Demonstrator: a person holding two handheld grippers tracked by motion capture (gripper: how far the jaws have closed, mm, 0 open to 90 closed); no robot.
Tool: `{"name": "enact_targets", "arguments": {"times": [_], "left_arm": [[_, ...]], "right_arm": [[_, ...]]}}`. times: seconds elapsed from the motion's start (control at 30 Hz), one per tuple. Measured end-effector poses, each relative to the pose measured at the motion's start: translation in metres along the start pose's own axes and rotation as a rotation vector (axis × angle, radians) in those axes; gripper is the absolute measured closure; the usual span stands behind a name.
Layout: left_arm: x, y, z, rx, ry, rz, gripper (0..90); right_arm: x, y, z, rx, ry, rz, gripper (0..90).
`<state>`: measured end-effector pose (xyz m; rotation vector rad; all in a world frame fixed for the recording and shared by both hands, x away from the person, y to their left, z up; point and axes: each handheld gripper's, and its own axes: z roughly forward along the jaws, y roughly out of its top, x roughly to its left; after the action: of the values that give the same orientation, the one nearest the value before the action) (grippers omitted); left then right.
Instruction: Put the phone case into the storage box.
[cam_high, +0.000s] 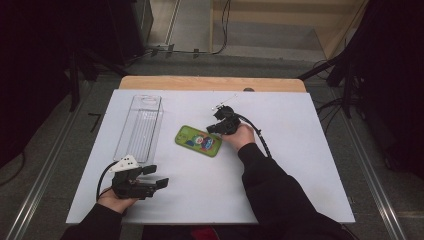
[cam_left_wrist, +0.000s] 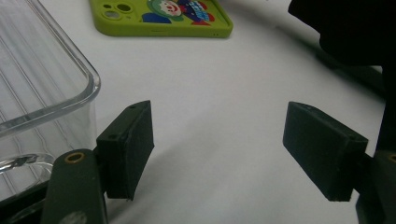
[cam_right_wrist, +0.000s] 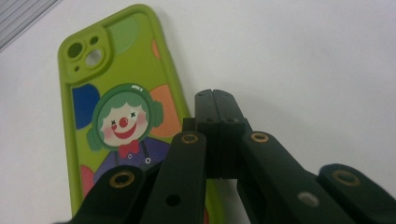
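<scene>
While the right tool hovered with its jaws pressed together and nothing between them, its tips sat just beside the right end of the green phone case, which lay flat on the white bench, clown picture up. Well apart, near the front left edge, the left tool rested with its jaws spread and empty, close to the clear plastic bin.

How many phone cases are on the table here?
1: a green phone case lies flat mid-table, right of the clear container, beside the right gripper. None seems hidden.
</scene>
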<state>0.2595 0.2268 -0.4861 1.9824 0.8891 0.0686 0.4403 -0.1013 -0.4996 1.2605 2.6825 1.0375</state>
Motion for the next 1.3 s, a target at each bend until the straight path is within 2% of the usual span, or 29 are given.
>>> {"name": "enact_targets", "arguments": {"times": [0.33, 0.43, 0.6, 0.77, 0.87, 1.1, 1.3], "left_arm": [[0.0, 0.0, 0.0, 0.0, 0.002, -0.001, 25.1], [0.0, 0.0, 0.0, 0.0, 0.002, -0.002, 25.1], [0.0, 0.0, 0.0, 0.0, 0.001, -0.002, 25.1], [0.0, 0.0, 0.0, 0.002, 0.001, -0.003, 25.1], [0.0, 0.0, 0.0, 0.001, 0.001, -0.003, 25.1], [-0.001, 0.0, 0.001, 0.004, -0.01, 0.001, 25.0], [-0.001, 0.0, 0.0, 0.003, -0.012, -0.004, 25.0]], "right_arm": [[0.007, -0.015, -0.006, 0.003, 0.018, -0.012, 87.7], [0.009, -0.018, -0.008, 0.009, 0.008, -0.019, 87.7], [0.007, -0.018, -0.016, -0.032, 0.012, -0.007, 87.4], [0.008, -0.017, -0.032, -0.065, 0.018, 0.005, 75.3], [0.008, -0.019, -0.04, -0.073, 0.018, 0.014, 71.0], [0.007, -0.027, -0.056, -0.075, 0.07, 0.02, 51.2], [0.011, -0.036, -0.066, -0.091, 0.092, 0.015, 39.6]]}}
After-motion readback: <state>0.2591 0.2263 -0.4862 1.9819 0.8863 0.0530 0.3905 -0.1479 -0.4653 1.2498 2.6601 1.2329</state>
